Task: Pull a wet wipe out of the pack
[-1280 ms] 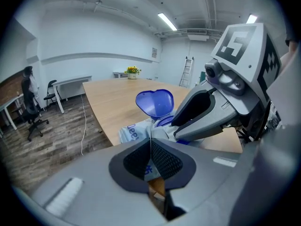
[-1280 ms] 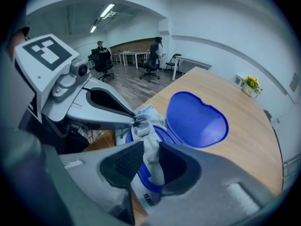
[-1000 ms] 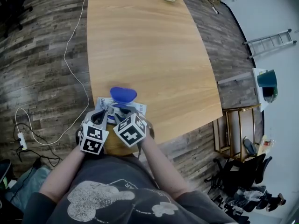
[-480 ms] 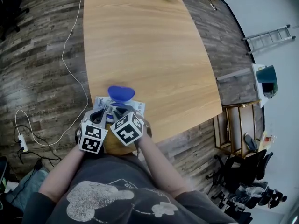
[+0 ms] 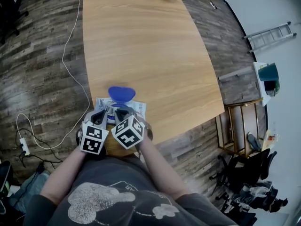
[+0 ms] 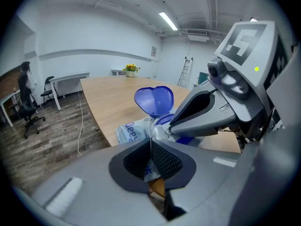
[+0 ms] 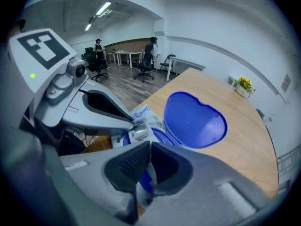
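Both sets of jaws, left gripper and right gripper, we see pressed together at the wipe pack; it lies crosswise at the table's near edge, blue lid flipped open away from us.

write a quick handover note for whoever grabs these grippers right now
Left gripper: shut, pinching the pack by its wrapper beside the opening.
Right gripper: jaws shut right at the opening; whether they have caught a wipe does not show.
Pack lies at the near edge of the table, blue lid flipped open.
Done: lid open, pack held.
Left: no wipe is out yet; probably lift the right while the left holds the pack.
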Available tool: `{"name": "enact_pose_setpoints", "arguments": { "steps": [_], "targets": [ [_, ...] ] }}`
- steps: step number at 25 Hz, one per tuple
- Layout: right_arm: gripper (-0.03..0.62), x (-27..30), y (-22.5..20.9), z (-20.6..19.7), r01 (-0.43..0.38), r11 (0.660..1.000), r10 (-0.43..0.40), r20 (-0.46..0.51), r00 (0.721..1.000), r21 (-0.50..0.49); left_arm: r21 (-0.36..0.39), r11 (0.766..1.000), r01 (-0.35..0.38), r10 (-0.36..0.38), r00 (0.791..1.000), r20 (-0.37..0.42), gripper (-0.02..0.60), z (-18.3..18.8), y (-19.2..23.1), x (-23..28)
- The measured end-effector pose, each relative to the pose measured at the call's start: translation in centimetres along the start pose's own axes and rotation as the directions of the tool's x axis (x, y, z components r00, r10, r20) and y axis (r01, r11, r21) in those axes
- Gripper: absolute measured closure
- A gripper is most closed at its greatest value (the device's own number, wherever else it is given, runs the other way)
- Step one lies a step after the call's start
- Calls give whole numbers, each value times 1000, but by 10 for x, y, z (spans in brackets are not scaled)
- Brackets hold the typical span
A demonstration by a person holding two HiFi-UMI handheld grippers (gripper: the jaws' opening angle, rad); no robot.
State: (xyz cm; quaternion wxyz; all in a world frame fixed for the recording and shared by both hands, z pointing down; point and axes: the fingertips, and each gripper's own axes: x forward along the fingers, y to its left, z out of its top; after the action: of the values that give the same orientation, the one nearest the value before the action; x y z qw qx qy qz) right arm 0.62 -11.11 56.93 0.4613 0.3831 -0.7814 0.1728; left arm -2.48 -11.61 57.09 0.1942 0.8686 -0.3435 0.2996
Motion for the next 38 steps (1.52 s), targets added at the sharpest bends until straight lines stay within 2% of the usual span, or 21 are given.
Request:
{"name": "enact_pose_setpoints", "arguments": {
  "steps": [7, 12, 17, 23, 31, 34, 38],
  "targets": [
    [591, -16, -2, 8, 11, 1000, -11, 47, 999, -10, 14, 1000, -1, 1, 1000, 2, 555, -2, 1, 0],
    [591, -36, -8, 10, 25, 1000, -25, 116, 993, 6, 19, 1000, -12, 12, 1000, -2, 555, -2, 0, 0],
    [591, -57, -19, 17, 54, 999, -53, 183, 982, 0, 14, 999, -36, 36, 999, -12, 555, -2, 4, 1],
    [591, -92, -40, 16, 90, 995, -98, 273, 957, 43, -11, 997, -73, 72, 997, -19, 557, 1, 7, -1],
    [591, -120, -75, -1, 85, 993, -108, 354, 929, 79, -83, 986, -143, 148, 988, 50, 546, 19, 8, -14],
    [591, -125, -87, -7, 82, 995, -101, 384, 918, 64, -113, 981, -158, 169, 982, 89, 543, 33, 3, -23],
    [592, -124, -101, -8, 76, 995, -98, 416, 904, 70, -117, 974, -192, 208, 968, 138, 538, 47, 0, -38]
  ]
}}
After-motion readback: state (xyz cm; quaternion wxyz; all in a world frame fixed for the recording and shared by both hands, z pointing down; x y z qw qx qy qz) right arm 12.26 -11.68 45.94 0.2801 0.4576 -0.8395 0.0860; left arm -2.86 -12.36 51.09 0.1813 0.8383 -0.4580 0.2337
